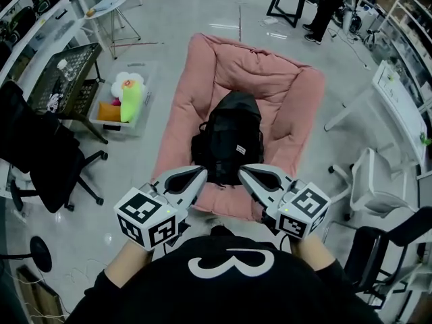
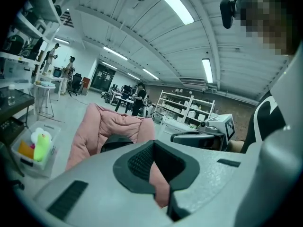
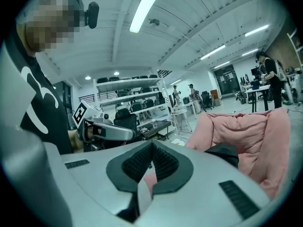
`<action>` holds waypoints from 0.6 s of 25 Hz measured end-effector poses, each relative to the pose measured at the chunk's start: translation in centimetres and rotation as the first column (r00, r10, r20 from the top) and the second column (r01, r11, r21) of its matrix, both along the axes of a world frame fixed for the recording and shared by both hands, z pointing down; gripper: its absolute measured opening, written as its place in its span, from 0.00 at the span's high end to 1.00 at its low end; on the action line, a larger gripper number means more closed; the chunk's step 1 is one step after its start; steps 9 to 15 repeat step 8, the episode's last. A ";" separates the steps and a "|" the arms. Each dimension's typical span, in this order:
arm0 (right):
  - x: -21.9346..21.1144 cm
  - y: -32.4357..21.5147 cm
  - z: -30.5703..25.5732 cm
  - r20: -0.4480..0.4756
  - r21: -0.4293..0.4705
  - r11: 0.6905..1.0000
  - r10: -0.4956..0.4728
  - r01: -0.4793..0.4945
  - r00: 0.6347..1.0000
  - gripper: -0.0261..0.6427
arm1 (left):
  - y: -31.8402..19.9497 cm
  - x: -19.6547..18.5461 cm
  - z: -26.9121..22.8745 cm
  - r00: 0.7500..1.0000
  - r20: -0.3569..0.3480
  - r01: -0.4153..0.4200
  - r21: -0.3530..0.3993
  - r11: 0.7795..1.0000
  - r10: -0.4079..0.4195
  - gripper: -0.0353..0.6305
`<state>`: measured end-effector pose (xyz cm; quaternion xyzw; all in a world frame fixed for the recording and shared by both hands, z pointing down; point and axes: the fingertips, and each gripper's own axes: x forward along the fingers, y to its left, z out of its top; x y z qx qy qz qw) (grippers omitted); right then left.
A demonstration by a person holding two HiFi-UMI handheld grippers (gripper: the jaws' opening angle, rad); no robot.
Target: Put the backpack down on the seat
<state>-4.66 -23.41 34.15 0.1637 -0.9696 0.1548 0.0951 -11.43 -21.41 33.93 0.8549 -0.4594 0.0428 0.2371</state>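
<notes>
A black backpack [image 1: 229, 137] rests upright on the pink cushioned seat [image 1: 196, 86] on the floor, and nothing holds it. My left gripper [image 1: 202, 174] and right gripper [image 1: 241, 171] hover side by side just short of the seat's near edge, both shut and empty, tips pointing at the backpack's base. In the left gripper view the closed jaws [image 2: 152, 143] frame the pink seat [image 2: 102, 124] and the backpack's top [image 2: 116, 142]. From the right gripper view, the shut jaws [image 3: 151, 148] sit left of the backpack [image 3: 225, 151] and the seat [image 3: 251, 131].
A clear bin of plush toys [image 1: 125, 100] and a black wire basket [image 1: 64, 79] stand left of the seat, with a black office chair [image 1: 40, 154] nearer. At the right are a white chair [image 1: 374, 181] and white table [image 1: 405, 106]. A person [image 1: 327, 5] stands far back.
</notes>
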 end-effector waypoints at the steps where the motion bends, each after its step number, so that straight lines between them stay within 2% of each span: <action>1: 0.1 -0.2 0.2 -0.004 -0.004 1.000 -0.003 0.003 1.000 0.96 | -0.2 0.0 0.2 1.000 0.001 0.003 -0.004 1.000 -0.003 0.94; 15: 0.3 -1.9 0.9 -0.006 -0.018 1.000 -0.024 0.024 1.000 0.96 | -1.8 0.3 0.9 1.000 0.004 0.014 -0.024 1.000 -0.014 0.94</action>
